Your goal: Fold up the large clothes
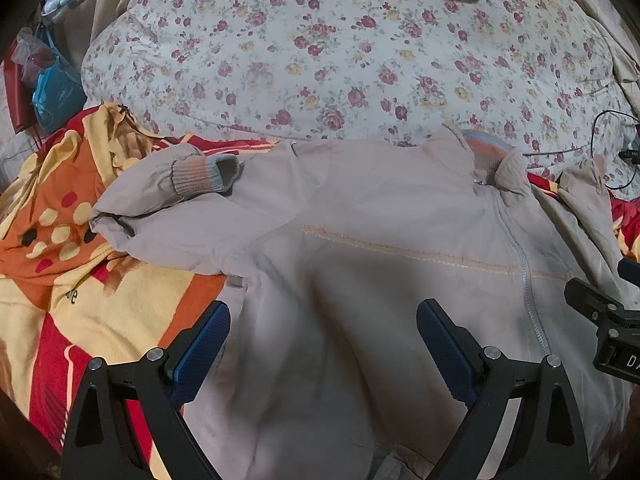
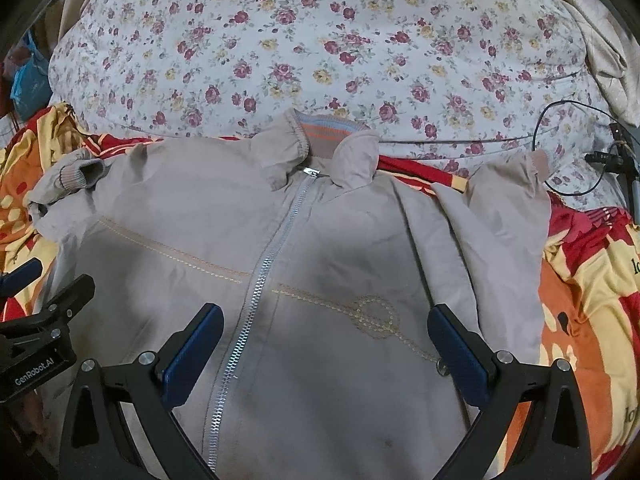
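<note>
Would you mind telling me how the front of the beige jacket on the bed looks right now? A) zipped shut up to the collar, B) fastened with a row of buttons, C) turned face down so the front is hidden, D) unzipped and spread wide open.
A: in the right wrist view the silver zipper runs closed up the beige jacket to the pull at the striped collar.

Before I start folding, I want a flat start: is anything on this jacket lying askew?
Yes. The jacket lies front up and zipped, but its sleeves are uneven: the left sleeve is doubled over the shoulder, cuff toward the collar, while the right sleeve is bunched upward. Both tools hover open, holding nothing.
</note>
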Motion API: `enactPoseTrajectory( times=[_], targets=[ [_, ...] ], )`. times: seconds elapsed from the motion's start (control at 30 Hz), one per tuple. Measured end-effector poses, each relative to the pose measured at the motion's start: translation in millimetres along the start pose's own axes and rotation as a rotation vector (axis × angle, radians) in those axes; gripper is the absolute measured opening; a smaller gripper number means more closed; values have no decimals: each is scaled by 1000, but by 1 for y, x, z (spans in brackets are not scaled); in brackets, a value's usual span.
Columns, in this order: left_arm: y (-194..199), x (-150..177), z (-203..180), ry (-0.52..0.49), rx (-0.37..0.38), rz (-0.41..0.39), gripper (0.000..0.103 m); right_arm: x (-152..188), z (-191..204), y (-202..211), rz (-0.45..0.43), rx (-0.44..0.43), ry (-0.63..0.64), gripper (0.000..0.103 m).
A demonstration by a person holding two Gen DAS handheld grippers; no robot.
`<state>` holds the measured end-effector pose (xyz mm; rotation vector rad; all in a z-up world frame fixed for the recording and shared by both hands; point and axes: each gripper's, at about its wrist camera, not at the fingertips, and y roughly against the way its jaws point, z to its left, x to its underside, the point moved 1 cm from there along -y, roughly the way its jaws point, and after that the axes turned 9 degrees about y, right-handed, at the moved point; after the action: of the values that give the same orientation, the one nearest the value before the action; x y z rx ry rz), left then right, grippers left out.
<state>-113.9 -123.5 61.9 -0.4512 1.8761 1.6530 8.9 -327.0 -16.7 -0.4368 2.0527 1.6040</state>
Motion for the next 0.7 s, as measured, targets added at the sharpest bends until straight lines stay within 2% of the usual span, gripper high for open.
enactPoseTrajectory(
  times=[0.33, 0.7],
  targets=[
    [0, -2, 4, 5, -15, -4, 95, 0, 3, -2, 6, -15, 4, 102],
    [-16, -24, 30, 50, -67, 3, 94, -3, 5, -5, 5, -41, 5, 101]
  ],
)
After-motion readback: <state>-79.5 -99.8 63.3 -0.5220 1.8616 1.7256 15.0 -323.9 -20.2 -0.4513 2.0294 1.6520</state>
